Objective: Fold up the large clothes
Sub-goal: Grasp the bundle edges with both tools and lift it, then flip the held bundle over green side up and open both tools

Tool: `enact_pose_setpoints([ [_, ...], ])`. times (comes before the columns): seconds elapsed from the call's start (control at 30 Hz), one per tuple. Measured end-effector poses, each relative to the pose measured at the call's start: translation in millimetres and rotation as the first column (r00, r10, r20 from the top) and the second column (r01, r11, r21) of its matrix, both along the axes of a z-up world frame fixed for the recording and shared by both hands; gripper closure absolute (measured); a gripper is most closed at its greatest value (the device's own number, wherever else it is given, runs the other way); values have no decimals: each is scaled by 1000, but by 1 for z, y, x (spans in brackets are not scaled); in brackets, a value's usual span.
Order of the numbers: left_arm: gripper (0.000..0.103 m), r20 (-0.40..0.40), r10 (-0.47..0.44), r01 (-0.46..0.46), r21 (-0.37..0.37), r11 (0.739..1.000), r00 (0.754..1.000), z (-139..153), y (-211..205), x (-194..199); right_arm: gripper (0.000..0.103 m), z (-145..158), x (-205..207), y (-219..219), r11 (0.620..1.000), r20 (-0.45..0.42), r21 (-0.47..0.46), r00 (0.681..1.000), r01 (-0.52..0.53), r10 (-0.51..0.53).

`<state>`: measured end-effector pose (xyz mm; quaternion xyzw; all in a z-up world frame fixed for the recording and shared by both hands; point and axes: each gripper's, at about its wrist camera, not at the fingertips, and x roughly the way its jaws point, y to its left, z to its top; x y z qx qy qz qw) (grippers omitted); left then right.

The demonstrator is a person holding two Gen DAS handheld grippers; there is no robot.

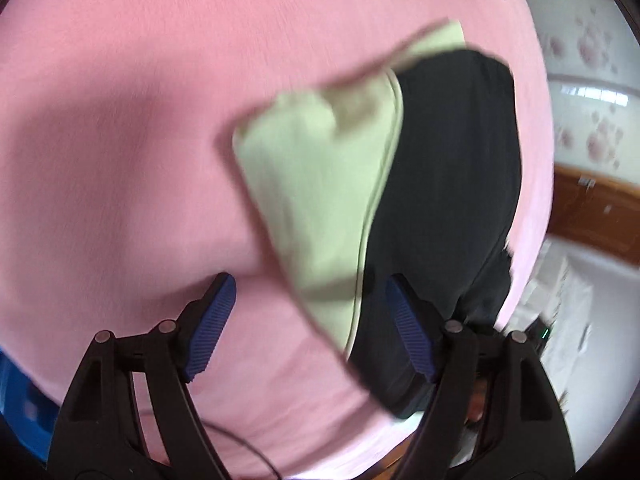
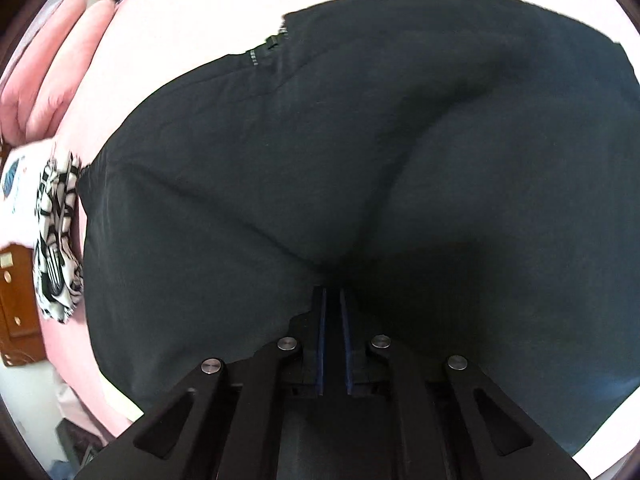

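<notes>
A black garment (image 2: 360, 140) lies spread on the pink bed sheet (image 1: 120, 140) and fills most of the right wrist view. My right gripper (image 2: 333, 290) points down into it, its blue pads nearly together, with the fabric's creases running in to the tips. In the left wrist view the same black garment (image 1: 448, 184) lies beside a pale green folded cloth (image 1: 320, 184), which overlaps its left edge. My left gripper (image 1: 309, 278) hovers open over the near corner of the green cloth, with nothing gripped between its blue pads (image 1: 212, 320).
A black-and-white patterned cloth (image 2: 56, 240) lies at the garment's left edge, with pink pillows (image 2: 52, 60) beyond. Wooden furniture (image 2: 16, 300) stands beside the bed. A wooden rail (image 1: 592, 208) and a flower-patterned wall (image 1: 592, 80) border the bed's right side.
</notes>
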<state>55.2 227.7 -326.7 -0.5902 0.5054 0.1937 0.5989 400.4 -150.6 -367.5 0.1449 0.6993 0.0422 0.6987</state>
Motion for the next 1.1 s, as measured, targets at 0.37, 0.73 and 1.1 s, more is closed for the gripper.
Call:
enact_pose_setpoints([
  [0.37, 60, 98, 198, -193, -65, 979, 975, -15, 18, 11, 95, 3, -4, 17, 997, 36, -74, 999, 39, -36],
  [0.73, 99, 261, -25, -21, 173, 985, 965, 67, -15, 30, 95, 6, -46, 15, 997, 144, -36, 988, 69, -63],
  [1.1, 100, 394, -462, 167, 590, 790, 795, 219, -177, 78, 96, 3, -69, -12, 990, 192, 106, 979, -90, 68],
])
